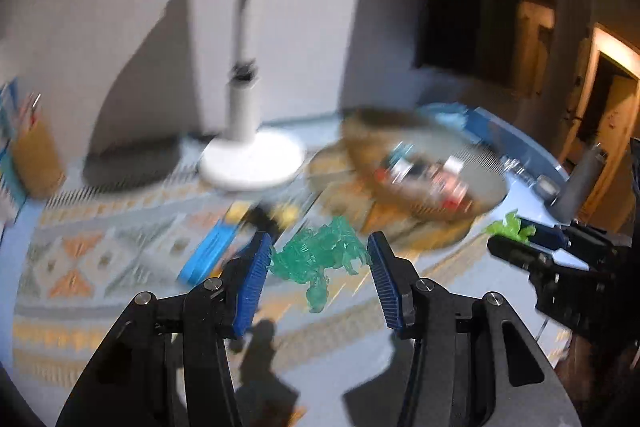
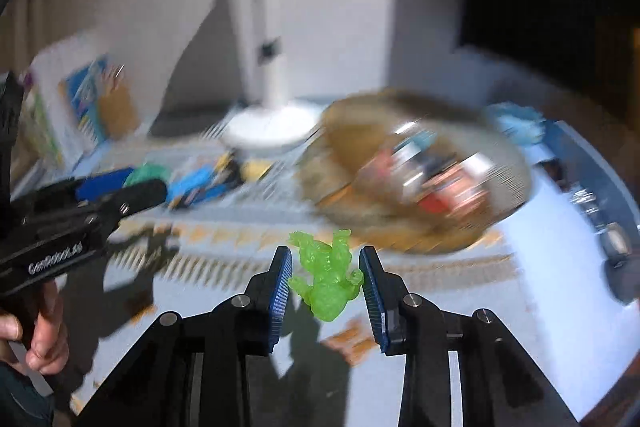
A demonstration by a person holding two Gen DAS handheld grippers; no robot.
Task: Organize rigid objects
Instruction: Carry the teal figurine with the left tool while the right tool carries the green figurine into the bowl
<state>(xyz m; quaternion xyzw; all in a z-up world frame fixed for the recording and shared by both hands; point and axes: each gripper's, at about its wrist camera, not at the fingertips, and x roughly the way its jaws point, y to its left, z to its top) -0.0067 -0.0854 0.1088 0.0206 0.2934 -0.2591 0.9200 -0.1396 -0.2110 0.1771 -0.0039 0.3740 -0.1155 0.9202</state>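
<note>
My left gripper is shut on a translucent teal-green toy figure, held above the patterned cloth. My right gripper is shut on a lime-green toy figure, held above the table. In the left wrist view the right gripper shows at the right edge with the lime figure. In the right wrist view the left gripper shows at the left with the teal figure. A woven basket with several small items stands behind both; it also shows in the right wrist view. Both views are motion-blurred.
A white lamp base stands at the back. A blue flat object and yellow-black pieces lie on the patterned cloth. Books and a brown box stand at the left. A grey cylinder stands at the right.
</note>
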